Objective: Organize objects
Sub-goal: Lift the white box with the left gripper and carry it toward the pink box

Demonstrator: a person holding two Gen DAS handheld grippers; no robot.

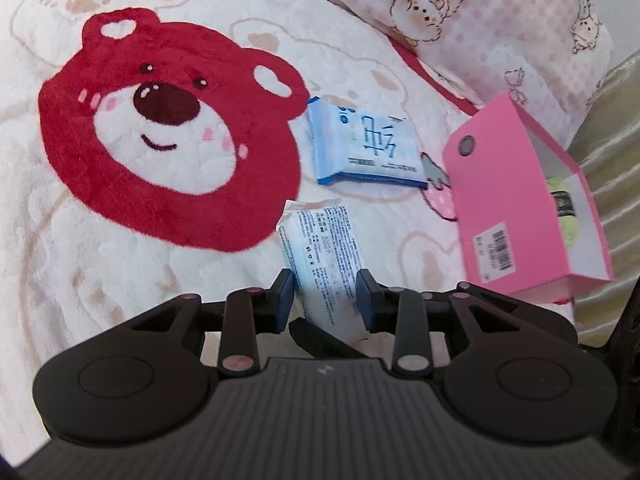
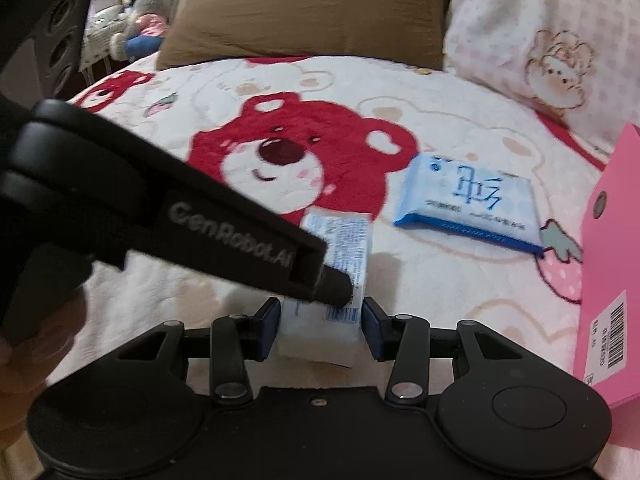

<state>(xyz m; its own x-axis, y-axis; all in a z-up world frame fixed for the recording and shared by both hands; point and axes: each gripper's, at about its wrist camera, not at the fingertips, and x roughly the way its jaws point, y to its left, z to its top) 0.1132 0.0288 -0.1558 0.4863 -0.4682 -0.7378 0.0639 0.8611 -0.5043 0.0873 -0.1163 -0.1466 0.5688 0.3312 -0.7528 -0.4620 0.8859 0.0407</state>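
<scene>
We count two tissue packs: one [image 1: 320, 256] between both claws' [image 1: 325, 300] [image 2: 320, 326] pads, grip unclear; one [image 1: 362, 148] beyond. Pink box [image 1: 508, 208] right, contents half-hidden.

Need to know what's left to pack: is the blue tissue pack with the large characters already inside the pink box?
No, the blue tissue pack lies flat on the bear blanket, to the left of the open pink box.

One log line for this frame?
phase: possible handover | left gripper: jaws shut on white tissue pack | right gripper: jaws flank same pack, grip unclear | blue tissue pack, pink box: on blanket
</scene>
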